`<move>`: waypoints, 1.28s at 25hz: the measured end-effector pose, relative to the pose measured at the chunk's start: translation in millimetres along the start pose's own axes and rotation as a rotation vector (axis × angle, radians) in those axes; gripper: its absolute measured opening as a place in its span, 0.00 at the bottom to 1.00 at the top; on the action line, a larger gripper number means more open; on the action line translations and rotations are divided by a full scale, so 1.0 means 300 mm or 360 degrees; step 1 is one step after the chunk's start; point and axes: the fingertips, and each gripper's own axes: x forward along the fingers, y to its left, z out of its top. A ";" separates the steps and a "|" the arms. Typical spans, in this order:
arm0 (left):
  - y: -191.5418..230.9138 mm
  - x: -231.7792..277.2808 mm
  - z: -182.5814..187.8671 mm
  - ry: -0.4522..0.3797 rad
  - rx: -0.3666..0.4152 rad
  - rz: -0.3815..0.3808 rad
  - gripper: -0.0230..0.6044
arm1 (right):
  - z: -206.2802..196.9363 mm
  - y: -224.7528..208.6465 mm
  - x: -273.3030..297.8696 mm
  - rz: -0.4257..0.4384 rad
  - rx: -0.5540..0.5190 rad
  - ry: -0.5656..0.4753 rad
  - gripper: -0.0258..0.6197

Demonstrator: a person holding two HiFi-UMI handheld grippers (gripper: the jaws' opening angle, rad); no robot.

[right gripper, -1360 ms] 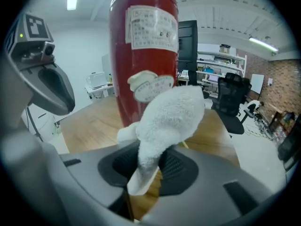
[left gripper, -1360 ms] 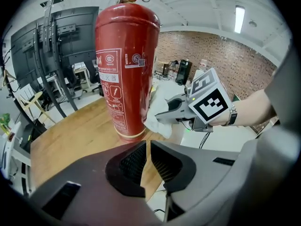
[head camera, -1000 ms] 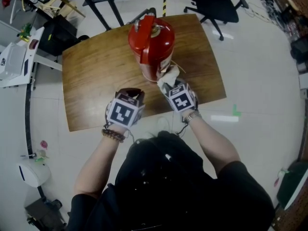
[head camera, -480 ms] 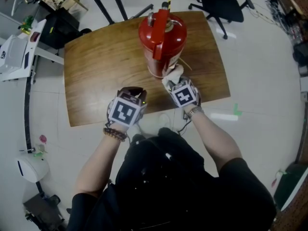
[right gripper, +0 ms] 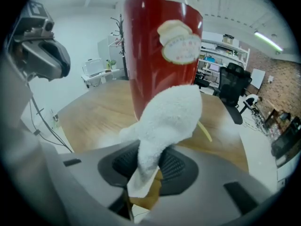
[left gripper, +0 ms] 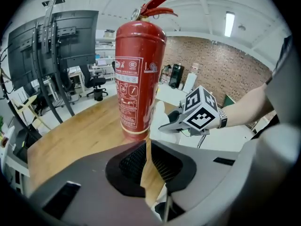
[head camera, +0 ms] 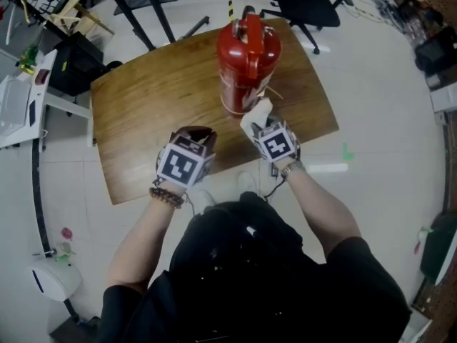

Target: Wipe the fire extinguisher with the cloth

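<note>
A red fire extinguisher [head camera: 246,66] stands upright on the wooden table [head camera: 157,98]; it fills the left gripper view [left gripper: 138,74] and the right gripper view [right gripper: 160,46]. My right gripper [head camera: 263,123] is shut on a white cloth [right gripper: 167,121], whose bunched end [head camera: 255,113] rests against the cylinder's lower near side. The cloth also shows beside the cylinder [left gripper: 159,117]. My left gripper [head camera: 194,138] hovers over the table's near edge, left of the extinguisher, its jaws shut with nothing between them [left gripper: 146,161].
Office chairs [head camera: 307,9] stand on the floor beyond the table. Black stand legs [head camera: 146,9] and a black box [head camera: 68,63] sit at the far left. A monitor rack [left gripper: 51,55] rises behind the table.
The head view has shifted, so the extinguisher appears further right and up. Both grippers have drifted slightly, the right one keeping the cloth against the cylinder's base.
</note>
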 end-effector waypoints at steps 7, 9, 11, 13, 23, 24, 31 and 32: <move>-0.018 -0.091 0.027 -0.0210 0.0179 -0.0208 0.09 | 0.094 0.150 -0.159 0.0060 -0.0037 -0.0197 0.24; -0.026 -0.122 0.033 -0.0267 0.0209 -0.0283 0.12 | 0.128 0.214 -0.200 0.0103 -0.0102 -0.0264 0.24; -0.031 -0.154 0.038 -0.0325 0.0211 -0.0375 0.14 | 0.166 0.283 -0.242 0.0153 -0.0195 -0.0333 0.24; -0.040 -0.187 0.047 -0.0377 0.0204 -0.0479 0.24 | 0.202 0.354 -0.287 0.0216 -0.0297 -0.0403 0.24; -0.071 -0.319 0.008 -0.0443 0.0299 -0.0851 0.53 | 0.294 0.633 -0.445 0.0375 -0.0823 -0.0531 0.24; -0.076 -0.331 -0.001 -0.0442 0.0311 -0.0891 0.53 | 0.300 0.658 -0.454 0.0378 -0.0881 -0.0527 0.24; -0.070 -0.421 -0.034 -0.0496 0.0300 -0.1150 0.53 | 0.367 0.788 -0.486 0.0345 -0.1168 -0.0478 0.24; -0.070 -0.427 -0.037 -0.0501 0.0302 -0.1166 0.53 | 0.371 0.798 -0.489 0.0335 -0.1186 -0.0476 0.24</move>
